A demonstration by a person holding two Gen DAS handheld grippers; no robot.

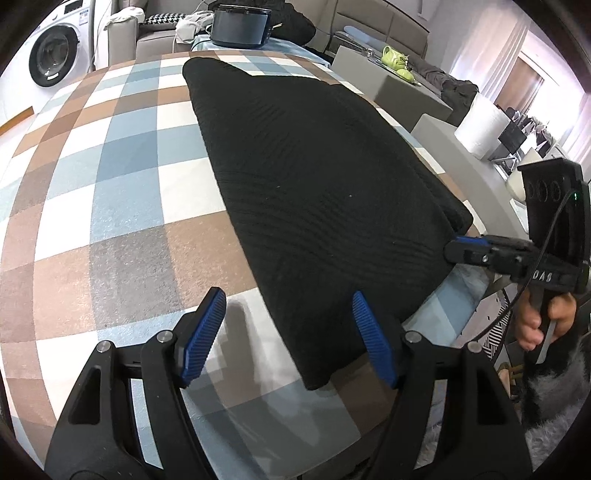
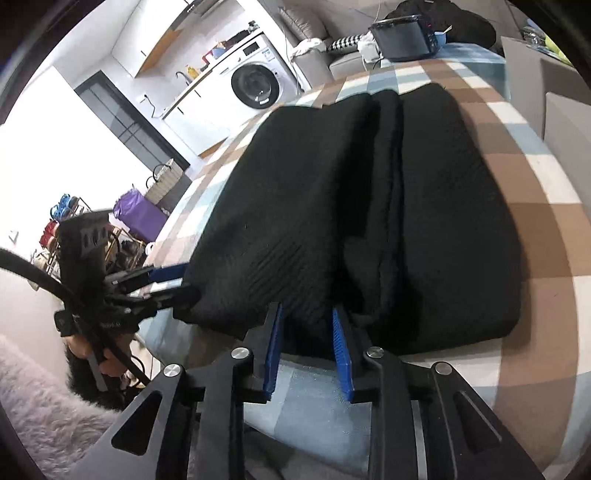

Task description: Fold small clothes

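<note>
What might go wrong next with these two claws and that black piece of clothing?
The black garment lies close to the table edge, so a tug might drag it off.

The left gripper is open, one finger beside the cloth, and may catch only a thin layer.

The right gripper sits at a bunched hem; the fold could come out uneven.

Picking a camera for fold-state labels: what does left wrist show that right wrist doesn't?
Left wrist only: the left gripper open over the garment's near corner, green teapots, a white bin.

Right wrist only: the garment's middle crease where two folded halves meet, the right gripper at its near edge with cloth between the pads, a purple bag.

Both: the black garment flat on the checked cloth, the washer, the black pot, and the opposite gripper at the garment's edge.
</note>
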